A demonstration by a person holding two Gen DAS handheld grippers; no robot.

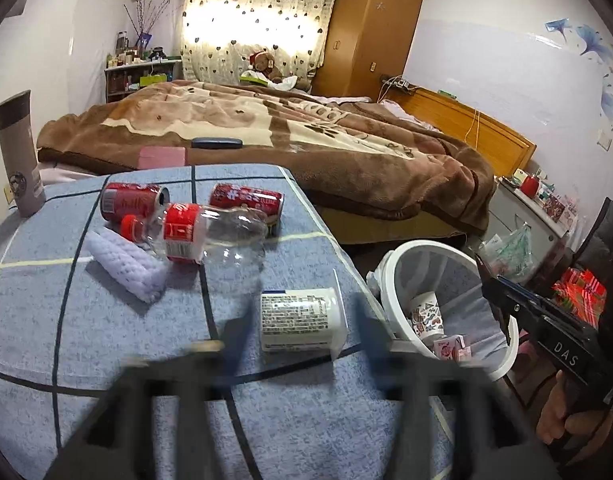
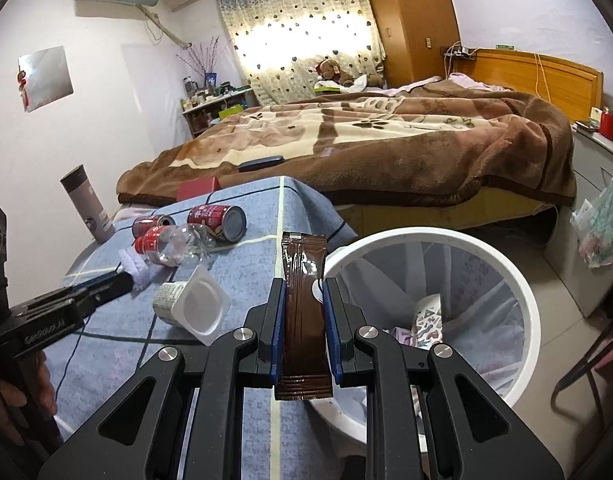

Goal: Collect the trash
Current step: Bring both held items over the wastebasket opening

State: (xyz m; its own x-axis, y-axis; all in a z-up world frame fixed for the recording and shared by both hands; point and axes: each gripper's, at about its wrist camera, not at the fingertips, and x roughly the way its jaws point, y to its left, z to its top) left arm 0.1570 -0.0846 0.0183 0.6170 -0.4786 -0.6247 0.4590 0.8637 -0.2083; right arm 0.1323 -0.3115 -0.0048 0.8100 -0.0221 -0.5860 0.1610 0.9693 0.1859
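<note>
Right wrist view: trash on a blue checked table, one piece clamped beside the bin.

Largest is the bed (image 2: 386,148) with its brown blanket behind the table (image 2: 242,420). Just right of the table edge stands the white trash bin (image 2: 522,280), already holding a patterned paper cup (image 2: 428,318). On the table lie a clear plastic bottle (image 1: 210,236) with a red label, two red cans (image 1: 246,202) beyond it, and a white yogurt cup (image 1: 300,320) on its side near the bin. The right gripper (image 2: 304,312) is clamped on a brown sachet (image 2: 304,320), held upright by the bin's near rim. The left gripper (image 1: 302,340), blurred, has its jaws apart on either side of the yogurt cup, not pressing on it.
</note>
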